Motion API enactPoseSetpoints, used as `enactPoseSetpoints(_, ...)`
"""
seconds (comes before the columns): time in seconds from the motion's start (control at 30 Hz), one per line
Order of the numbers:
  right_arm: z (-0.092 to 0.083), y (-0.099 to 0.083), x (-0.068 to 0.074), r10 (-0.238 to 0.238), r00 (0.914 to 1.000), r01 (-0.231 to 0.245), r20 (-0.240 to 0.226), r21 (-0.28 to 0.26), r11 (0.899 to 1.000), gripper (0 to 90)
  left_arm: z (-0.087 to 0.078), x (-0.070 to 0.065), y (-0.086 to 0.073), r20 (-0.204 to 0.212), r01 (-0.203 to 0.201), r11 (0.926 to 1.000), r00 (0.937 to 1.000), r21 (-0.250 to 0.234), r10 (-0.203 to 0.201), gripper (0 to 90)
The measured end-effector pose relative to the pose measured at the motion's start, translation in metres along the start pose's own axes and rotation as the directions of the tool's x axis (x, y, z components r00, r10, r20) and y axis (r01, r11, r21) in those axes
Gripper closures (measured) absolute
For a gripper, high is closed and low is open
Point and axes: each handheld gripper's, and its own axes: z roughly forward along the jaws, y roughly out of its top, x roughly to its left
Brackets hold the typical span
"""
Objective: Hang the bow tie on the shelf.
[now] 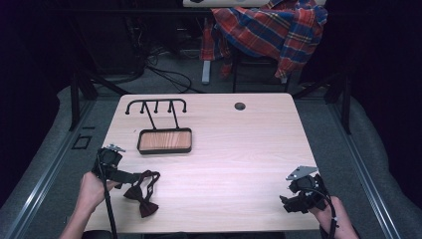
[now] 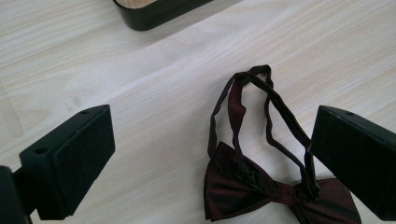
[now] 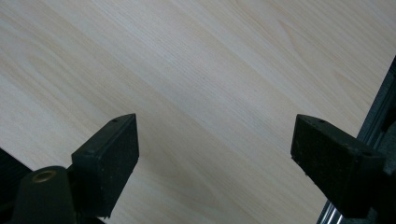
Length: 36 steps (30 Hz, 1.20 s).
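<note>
Left tongs (image 2: 212, 158) spread wide over bow tie (image 2: 261, 191) near tray (image 1: 164, 141), lined up to pinch; right tongs (image 3: 215, 158) released, idle.

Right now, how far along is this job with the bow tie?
Barely begun. Nothing looks done yet: the dark red bow tie lies flat on the table. In hand: the left gripper is open around its strap loop, not pressing it. The right gripper waits open over bare wood. Left, probably: grasping it and taking it to the hook stand.
</note>
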Motion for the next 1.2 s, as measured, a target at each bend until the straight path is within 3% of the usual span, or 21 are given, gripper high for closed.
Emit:
enactPoseSetpoints(0.17,0.0,-0.001,0.0,0.002,1.0,-0.002,0.0,-0.009,1.0,15.0,0.003,0.005,-0.001,0.034,0.026,0.9996,0.9991,-0.014,-0.025,0.3)
enactPoseSetpoints(0.33,-0.001,0.0,0.002,-0.006,0.9999,0.006,0.014,0.0,1.0,15.0,0.006,0.009,-0.003,0.021,0.044,0.9989,0.9988,-0.013,-0.044,0.1)
enactPoseSetpoints(0.5,0.001,0.002,0.002,-0.013,0.9999,0.013,0.011,0.012,1.0,15.0,0.013,0.008,-0.001,0.007,0.032,0.9995,0.9995,0.009,-0.032,1.1)
enactPoseSetpoints(0.83,0.001,0.001,0.003,-0.016,0.9998,0.016,0.012,0.016,1.0,15.0,0.034,-0.002,0.011,-0.007,-0.034,0.9959,0.9994,0.084,0.035,9.5)
enactPoseSetpoints(1.0,0.001,0.001,0.002,-0.017,0.9998,0.017,0.011,0.015,1.0,15.0,0.043,-0.007,0.014,-0.017,-0.073,0.9885,0.997,0.133,0.076,18.5)
enactPoseSetpoints(1.2,0.002,0.002,0.003,-0.018,0.9998,0.018,0.01,0.022,1.0,15.0,0.046,-0.011,0.016,-0.035,-0.097,0.9831,0.994,0.155,0.104,35.2)
